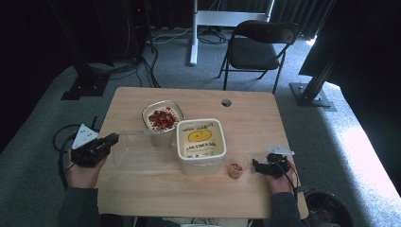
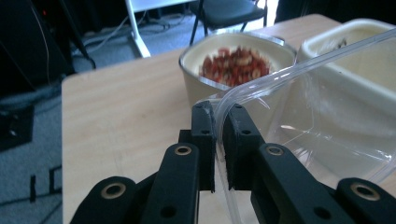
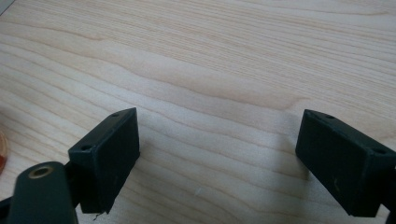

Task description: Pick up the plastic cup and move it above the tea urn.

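Observation:
My left gripper (image 1: pixel 112 140) (image 2: pixel 218 116) is shut on the thin wall of a clear plastic container (image 1: pixel 142 149) (image 2: pixel 327 135), which hangs tilted above the left part of the table. Just beyond it stands a cream bowl of red chopped pieces (image 1: pixel 161 118) (image 2: pixel 236 63). A cream rectangular tub with a yellow mark (image 1: pixel 201 141) (image 2: pixel 359 60) sits to the right of the container. My right gripper (image 1: pixel 257 166) (image 3: pixel 219 140) rests low over the bare wood at the right, jaws wide open with nothing between them, pointing at a small clear cup of red bits (image 1: pixel 236 168).
The wooden table (image 1: pixel 246 118) has a round cable hole (image 1: pixel 226 102) near its far edge. A black folding chair (image 1: pixel 257 47) and a white stand (image 1: pixel 194 33) are on the carpet beyond. A dark bin (image 1: pixel 328 210) stands by the near right corner.

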`<state>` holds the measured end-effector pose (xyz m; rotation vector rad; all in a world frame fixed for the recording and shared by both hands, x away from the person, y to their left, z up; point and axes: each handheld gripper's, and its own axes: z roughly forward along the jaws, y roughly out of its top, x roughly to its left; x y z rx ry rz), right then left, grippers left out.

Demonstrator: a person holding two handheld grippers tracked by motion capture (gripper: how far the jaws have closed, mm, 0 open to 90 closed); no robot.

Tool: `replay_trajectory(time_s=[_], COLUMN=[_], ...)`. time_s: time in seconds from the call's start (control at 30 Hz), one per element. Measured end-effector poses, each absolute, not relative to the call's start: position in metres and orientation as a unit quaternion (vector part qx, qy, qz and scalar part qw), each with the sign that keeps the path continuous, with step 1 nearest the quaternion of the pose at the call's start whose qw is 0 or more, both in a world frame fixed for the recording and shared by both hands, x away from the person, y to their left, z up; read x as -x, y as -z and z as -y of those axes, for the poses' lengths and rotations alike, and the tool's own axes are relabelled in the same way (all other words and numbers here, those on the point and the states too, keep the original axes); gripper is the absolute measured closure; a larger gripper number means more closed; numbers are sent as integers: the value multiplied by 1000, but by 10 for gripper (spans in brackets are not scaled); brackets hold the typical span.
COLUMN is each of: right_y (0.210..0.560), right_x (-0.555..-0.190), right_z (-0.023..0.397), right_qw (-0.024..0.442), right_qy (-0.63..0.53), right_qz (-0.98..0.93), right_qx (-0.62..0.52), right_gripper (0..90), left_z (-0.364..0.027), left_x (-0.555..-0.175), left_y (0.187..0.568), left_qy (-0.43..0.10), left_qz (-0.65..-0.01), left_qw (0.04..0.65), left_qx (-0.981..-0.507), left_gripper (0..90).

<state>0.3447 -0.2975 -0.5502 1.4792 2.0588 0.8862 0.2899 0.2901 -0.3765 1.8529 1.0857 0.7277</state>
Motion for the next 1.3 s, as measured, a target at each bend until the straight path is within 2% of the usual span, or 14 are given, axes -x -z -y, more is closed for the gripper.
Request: replay_trajectory(time_s=[0.43, 0.93, 1.03, 1.17, 1.3], right_y=[550, 550, 550, 550, 550], right_x=[-345, -345, -345, -345, -345], right_z=[297, 298, 298, 298, 298], right_qw=[226, 226, 226, 226, 226], right_qy=[-321, -321, -321, -321, -321], right_qz=[-747, -747, -747, -747, -747], right_qx=[-537, -536, -536, -536, -536], right_gripper=[128, 128, 128, 128, 128], left_z=[-261, -191, -183, -170, -168], left_x=[-325, -365, -370, -371, -371], left_y=[328, 321, 319, 320, 322], left_qy=[-306, -258, -246, -234, -231], left_qz=[-405, -360, -357, -331, -328], left_qw=[453, 471, 478, 493, 495], left_qx=[-733, -763, -764, -770, -771], left_gripper=[844, 834, 787, 533, 494])
